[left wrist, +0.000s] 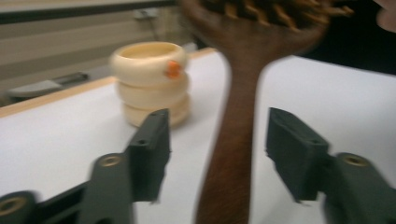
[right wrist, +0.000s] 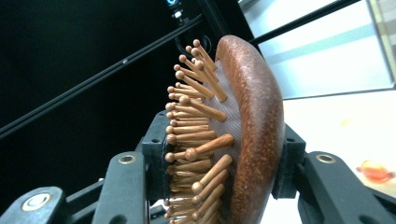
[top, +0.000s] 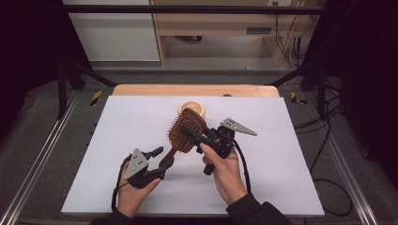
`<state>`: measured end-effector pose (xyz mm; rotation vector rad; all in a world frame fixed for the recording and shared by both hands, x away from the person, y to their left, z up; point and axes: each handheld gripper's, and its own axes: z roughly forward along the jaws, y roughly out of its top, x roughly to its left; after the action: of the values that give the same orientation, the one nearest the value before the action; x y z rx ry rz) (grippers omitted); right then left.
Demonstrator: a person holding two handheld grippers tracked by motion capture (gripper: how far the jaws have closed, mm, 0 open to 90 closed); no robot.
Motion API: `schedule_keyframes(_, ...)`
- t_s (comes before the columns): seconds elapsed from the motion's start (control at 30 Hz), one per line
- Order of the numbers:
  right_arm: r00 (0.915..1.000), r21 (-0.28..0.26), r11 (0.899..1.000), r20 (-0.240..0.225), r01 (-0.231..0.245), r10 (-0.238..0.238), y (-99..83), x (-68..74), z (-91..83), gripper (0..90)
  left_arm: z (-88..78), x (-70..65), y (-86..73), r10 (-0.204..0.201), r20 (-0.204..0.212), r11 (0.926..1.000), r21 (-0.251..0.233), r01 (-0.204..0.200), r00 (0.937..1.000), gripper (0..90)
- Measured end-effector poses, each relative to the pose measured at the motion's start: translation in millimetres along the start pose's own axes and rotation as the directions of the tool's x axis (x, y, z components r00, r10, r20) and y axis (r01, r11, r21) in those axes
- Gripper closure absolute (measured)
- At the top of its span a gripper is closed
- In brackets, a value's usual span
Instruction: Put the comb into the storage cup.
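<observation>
A brown wooden hairbrush (top: 180,137) with wooden pins is held up over the white mat. My right gripper (top: 188,130) is shut on its oval head (right wrist: 254,116), one pad among the pins and one on the smooth back. The handle (left wrist: 233,154) slopes down toward my left gripper (top: 162,158). In the left gripper view that gripper (left wrist: 222,140) is open, with the handle between its jaws and a gap on each side. Behind the brush stands a cream ringed pot (top: 192,109), which bears a small orange spot (left wrist: 173,69).
The white mat (top: 117,140) covers a wooden table whose far edge (top: 195,90) shows behind it. Metal rails run along both sides, and cables lie on the floor at the right (top: 328,140). A wooden cabinet (top: 216,28) stands beyond the table.
</observation>
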<state>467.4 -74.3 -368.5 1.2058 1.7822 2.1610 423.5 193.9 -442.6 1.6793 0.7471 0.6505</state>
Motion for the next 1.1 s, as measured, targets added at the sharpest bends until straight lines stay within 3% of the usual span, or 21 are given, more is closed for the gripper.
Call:
schedule_keyframes(0.03,0.9999,0.002,1.0,0.01,0.005,-0.005,1.4,-0.9,-0.5,51.7,-0.2,3.3,-0.6,-0.017,-0.041,0.9998,-0.003,0.017,0.999,28.2)
schedule_keyframes(0.1,0.9998,0.004,1.0,0.019,0.007,-0.007,4.2,-3.3,-2.0,51.7,-0.1,8.8,-2.4,-0.045,-0.074,0.9989,0.007,0.045,0.9963,19.3)
schedule_keyframes(0.23,0.9998,-0.016,1.0,0.021,0.002,-0.002,8.6,-5.7,-7.7,51.6,-2.2,20.6,-6.7,-0.081,-0.067,0.996,0.032,0.083,0.9945,10.5)
schedule_keyframes(0.33,0.9994,-0.024,1.0,0.034,0.008,-0.007,12.1,-6.6,-11.8,51.6,-13.4,28.2,-6.7,-0.071,-0.093,0.9975,-0.007,0.071,0.9932,5.6)
schedule_keyframes(0.47,0.9988,-0.032,0.999,0.049,0.011,-0.009,18.7,-9.3,-16.8,51.4,-27.6,41.5,-10.5,-0.072,-0.129,0.9969,-0.042,0.067,0.9891,2.5)
schedule_keyframes(0.53,0.9982,-0.029,1.0,0.059,0.011,-0.01,21.9,-11.4,-18.0,51.2,-31.2,48.2,-16.6,-0.105,-0.149,0.9943,-0.037,0.1,0.9833,1.3)
schedule_keyframes(0.63,0.9967,-0.018,1.0,0.078,0.023,-0.022,25.3,-14.2,-18.7,51.2,-34.6,58.2,-24.4,-0.173,-0.158,0.9845,-0.053,0.167,0.9721,2.4)
schedule_keyframes(0.83,0.995,-0.024,0.999,0.097,0.026,-0.023,32.7,-18.0,-18.3,51.1,-40.1,69.0,-28.7,-0.199,-0.202,0.9796,-0.067,0.189,0.959,2.9)
schedule_keyframes(0.97,0.994,-0.031,0.999,0.107,0.026,-0.023,38.1,-19.4,-16.3,51.1,-39.4,70.1,-31.1,-0.211,-0.213,0.977,-0.077,0.199,0.954,3.0)
schedule_keyframes(1.1,0.9922,-0.015,0.999,0.121,0.03,-0.028,40.6,-22.2,-14.2,51.1,-35.8,68.2,-31.5,-0.204,-0.213,0.9786,-0.072,0.193,0.9556,3.0)
